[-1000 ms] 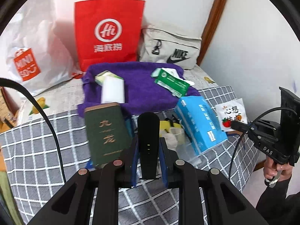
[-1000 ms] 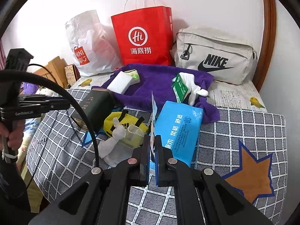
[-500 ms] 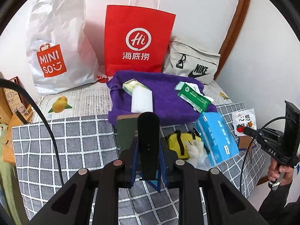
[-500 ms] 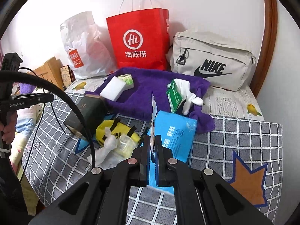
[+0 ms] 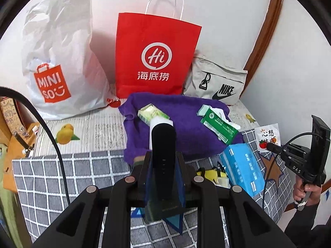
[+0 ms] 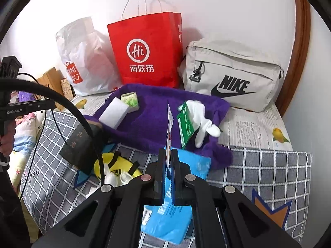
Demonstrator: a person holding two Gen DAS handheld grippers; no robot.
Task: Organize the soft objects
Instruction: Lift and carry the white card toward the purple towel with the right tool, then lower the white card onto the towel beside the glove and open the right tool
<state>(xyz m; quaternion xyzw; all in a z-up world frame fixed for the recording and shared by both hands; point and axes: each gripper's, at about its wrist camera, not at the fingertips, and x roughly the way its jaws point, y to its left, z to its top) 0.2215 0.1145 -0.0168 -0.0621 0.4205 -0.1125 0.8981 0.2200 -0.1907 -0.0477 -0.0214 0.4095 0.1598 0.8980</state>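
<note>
left gripper [image 5: 163, 163] clamped on a black bar-shaped thing [image 5: 163, 144], centre frame, above the dark green box [image 5: 160, 206]. right gripper [image 6: 169, 165] pinched tight on a thin white sachet [image 6: 170, 124] held edge-on, centre frame, over the blue tissue pack [image 6: 171, 217]. purple towel [image 6: 153, 111] mid-frame w/ white sponge [image 6: 113, 112], green packet [image 6: 186, 126] & white glove [image 6: 203, 122] on it. red bag [image 6: 146, 51] upper centre.

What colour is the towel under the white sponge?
Purple. The towel shows best in the right wrist view, the sponge lying on it.
</note>
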